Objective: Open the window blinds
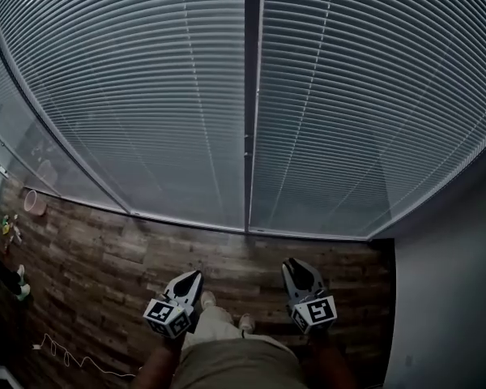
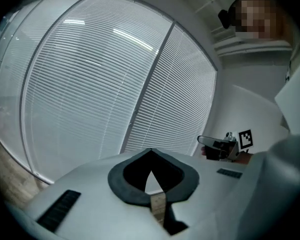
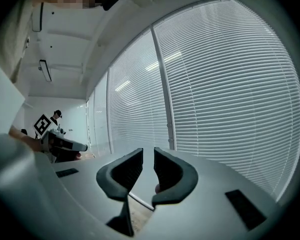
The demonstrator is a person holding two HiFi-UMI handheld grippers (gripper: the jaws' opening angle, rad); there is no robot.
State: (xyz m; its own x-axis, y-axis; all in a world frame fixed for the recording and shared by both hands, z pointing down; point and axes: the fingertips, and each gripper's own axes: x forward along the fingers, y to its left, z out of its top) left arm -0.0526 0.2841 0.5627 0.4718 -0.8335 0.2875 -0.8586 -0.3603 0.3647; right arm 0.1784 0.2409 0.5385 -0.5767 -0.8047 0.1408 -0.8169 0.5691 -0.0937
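My left gripper [image 2: 151,150] has its fingers closed tip to tip on nothing. My right gripper [image 3: 148,151] holds its fingers a narrow gap apart, also empty. Both point nearly level at the window blinds [image 1: 146,96], which hang ahead and well apart from me, lowered to the sill. Their slats run sideways and are turned shut. The upright post [image 1: 252,96] between the two panels stands almost midway between my hands, and the right gripper looks slightly nearer. I cannot make out a cord or wand for certain. Below lies a dark plank floor [image 1: 105,274] with a thin cable [image 1: 73,355] at the left. A plain wall [image 1: 454,298] closes the right.
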